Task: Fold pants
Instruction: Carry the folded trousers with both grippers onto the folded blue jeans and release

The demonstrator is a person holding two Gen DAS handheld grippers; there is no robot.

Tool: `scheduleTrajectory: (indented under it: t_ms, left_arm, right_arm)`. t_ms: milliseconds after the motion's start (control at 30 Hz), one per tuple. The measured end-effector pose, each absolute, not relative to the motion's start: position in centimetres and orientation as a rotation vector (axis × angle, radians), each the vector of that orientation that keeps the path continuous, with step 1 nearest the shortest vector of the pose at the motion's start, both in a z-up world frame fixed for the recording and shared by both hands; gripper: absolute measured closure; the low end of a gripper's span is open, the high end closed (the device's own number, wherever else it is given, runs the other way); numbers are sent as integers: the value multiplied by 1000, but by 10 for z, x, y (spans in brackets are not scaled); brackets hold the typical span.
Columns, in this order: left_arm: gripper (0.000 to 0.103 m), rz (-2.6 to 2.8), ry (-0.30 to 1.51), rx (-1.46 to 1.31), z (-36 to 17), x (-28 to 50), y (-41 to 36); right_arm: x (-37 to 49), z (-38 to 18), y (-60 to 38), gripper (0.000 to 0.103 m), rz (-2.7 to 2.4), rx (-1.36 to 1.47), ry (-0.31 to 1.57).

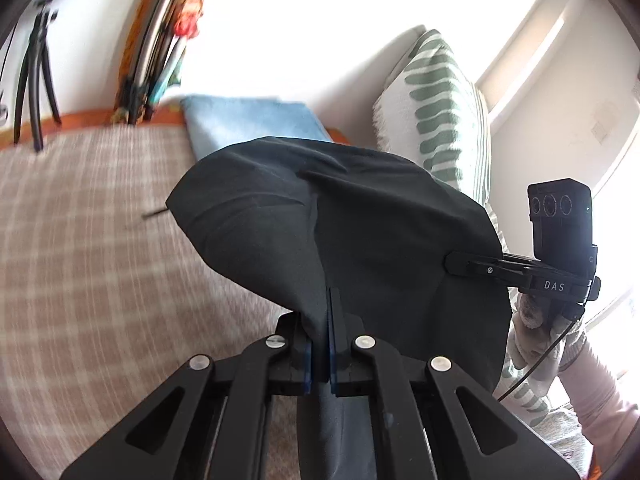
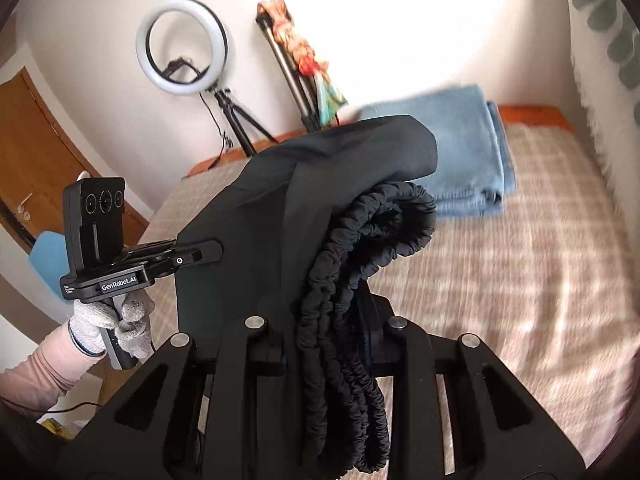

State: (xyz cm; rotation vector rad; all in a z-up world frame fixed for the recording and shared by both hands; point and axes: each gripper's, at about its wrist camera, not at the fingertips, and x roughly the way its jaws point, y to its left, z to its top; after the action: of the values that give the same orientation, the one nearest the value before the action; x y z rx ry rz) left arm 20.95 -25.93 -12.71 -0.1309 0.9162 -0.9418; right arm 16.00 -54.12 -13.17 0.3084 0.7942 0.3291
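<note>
One pair of dark pants [image 1: 360, 216], smooth-surfaced with a ruched elastic waistband [image 2: 360, 264], hangs above the checked bed [image 1: 92, 220]. Left gripper [image 1: 320, 344] jaws pinch thin fabric; right gripper [image 2: 324, 344] jaws clamp the bunched waistband. Beyond: one folded blue blanket [image 2: 460, 148], one patterned pillow [image 1: 444, 100].

A bed [image 2: 520, 272] covered by a beige checked spread is seen against white walls; a folded blue blanket [image 2: 460, 152] is laid at its far end; a ring light [image 2: 182, 46] is stood beside a wooden door [image 2: 36, 140]; a leaf-patterned cushion [image 1: 440, 104] is lit by a bright window [image 1: 532, 48].
</note>
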Motion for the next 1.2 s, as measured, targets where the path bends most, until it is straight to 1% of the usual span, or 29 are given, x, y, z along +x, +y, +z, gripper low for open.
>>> scheduleTrajectory:
  t_ms: [333, 467, 600, 700, 867, 967, 1000, 1033, 1100, 1133, 1200]
  left_arm:
    - [100, -944, 784, -103, -60, 273, -292]
    - [100, -938, 749, -83, -45, 303, -311]
    - [100, -929, 724, -61, -41, 333, -327]
    - [100, -918, 724, -50, -47, 359, -339]
    - [100, -899, 761, -52, -76, 402, -354]
    - [100, -886, 796, -60, -99, 423, -360]
    - [100, -881, 822, -63, -111, 433, -363]
    - [100, -871, 846, -61, -117, 437, -364]
    - [100, -831, 900, -51, -134, 449, -365]
    - [100, -785, 922, -26, -143, 455, -364]
    - [96, -747, 931, -16, -150, 461, -360]
  right_arm:
    - [229, -73, -563, 77, 271, 256, 678]
    - [267, -65, -576, 77, 265, 241, 667]
    - [309, -75, -591, 77, 255, 247, 684]
    - [341, -92, -602, 77, 249, 242, 708]
    - [386, -132, -625, 77, 256, 309, 761]
    - [409, -161, -636, 76, 247, 321, 852]
    - [415, -170, -639, 71, 220, 312, 892]
    - [421, -181, -644, 64, 153, 289, 937]
    - [421, -191, -653, 57, 68, 264, 962]
    - [418, -192, -658, 56, 58, 284, 951]
    - [408, -191, -666, 56, 43, 306, 926]
